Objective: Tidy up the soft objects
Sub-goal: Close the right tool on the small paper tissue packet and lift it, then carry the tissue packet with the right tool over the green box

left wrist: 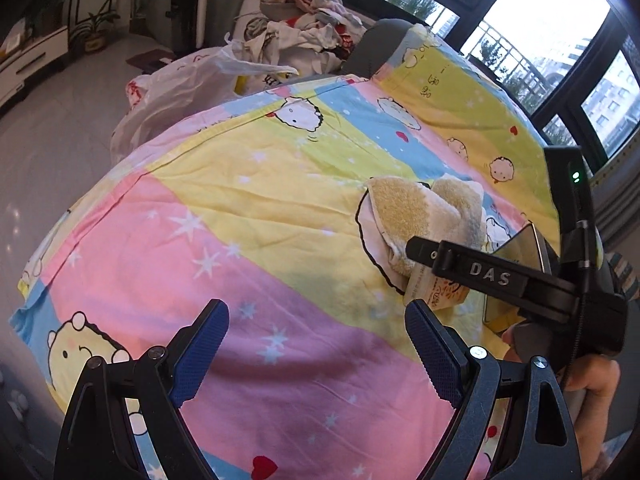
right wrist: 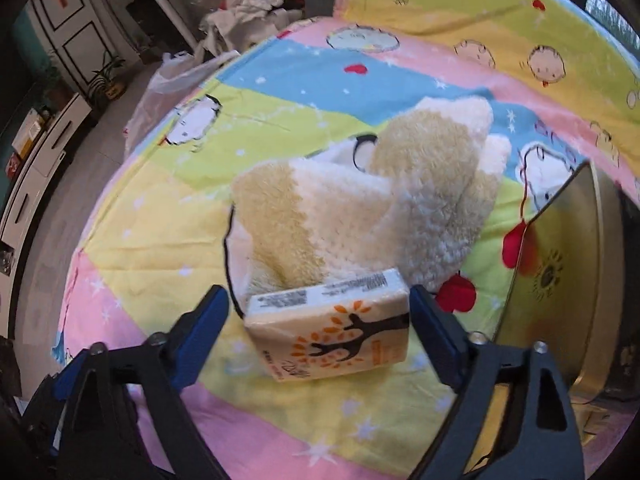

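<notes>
A small tissue pack (right wrist: pixel 332 332) with an orange tree print lies on the cartoon bedsheet (right wrist: pixel 152 216). It sits between the jaws of my right gripper (right wrist: pixel 318 294). The right pad is at the pack's edge and a gap shows on the left side, so the gripper is open. Just behind the pack lies a fluffy cream and tan towel (right wrist: pixel 380 200), crumpled. My left gripper (left wrist: pixel 316 308) hovers open over the pink part of the sheet, nothing between its pads. In the left wrist view the towel (left wrist: pixel 420 212) and pack (left wrist: pixel 436 294) lie to its right, under a black finger (left wrist: pixel 424 248) of the right gripper.
A gold tin (right wrist: pixel 560 272) with a raised shiny lid stands right of the pack. A heap of clothes (left wrist: pixel 308 20) and a white plastic bag (left wrist: pixel 188 80) sit beyond the bed's far edge. Windows run along the right, and floor lies to the left.
</notes>
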Demonstrator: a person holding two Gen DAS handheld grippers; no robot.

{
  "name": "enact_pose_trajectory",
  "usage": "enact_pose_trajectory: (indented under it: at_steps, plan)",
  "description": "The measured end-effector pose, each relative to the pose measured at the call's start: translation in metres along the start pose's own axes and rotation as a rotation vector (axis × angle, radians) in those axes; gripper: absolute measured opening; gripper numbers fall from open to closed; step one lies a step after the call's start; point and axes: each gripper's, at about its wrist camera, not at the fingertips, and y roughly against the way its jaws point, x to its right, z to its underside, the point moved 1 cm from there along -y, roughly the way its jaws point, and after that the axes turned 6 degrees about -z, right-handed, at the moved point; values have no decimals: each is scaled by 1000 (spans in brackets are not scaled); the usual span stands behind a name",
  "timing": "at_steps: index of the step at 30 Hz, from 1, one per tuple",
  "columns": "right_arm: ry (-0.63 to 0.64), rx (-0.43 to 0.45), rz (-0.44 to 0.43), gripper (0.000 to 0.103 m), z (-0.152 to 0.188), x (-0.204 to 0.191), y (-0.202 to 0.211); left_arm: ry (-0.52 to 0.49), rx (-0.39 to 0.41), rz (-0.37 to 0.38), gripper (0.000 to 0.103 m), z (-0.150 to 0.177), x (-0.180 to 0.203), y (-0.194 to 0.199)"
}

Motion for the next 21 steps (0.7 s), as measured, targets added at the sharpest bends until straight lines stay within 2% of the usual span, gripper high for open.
enact_pose_trajectory:
  at_steps: [1,5,7,10,16,21]
  plan:
    - [-1,-7,9,75,2,1,-3,0,0,5,90,0,0,0]
    - [-7,35,-4,74,12,1,9,-9,4,16,90,0,3,3]
    - [-27,50,-36,74,20,2,25,-17,9,13,90,1,5,6]
    - [-52,49,-35,75,36,8,49,-32,38,33,90,1,9,14]
    - [-125,40,-33,75,92,33,97,-67,36,98,90,5,21,21]
    - [-173,-8,-12,75,132,58,107,-115,19,114,90,14,39,21]
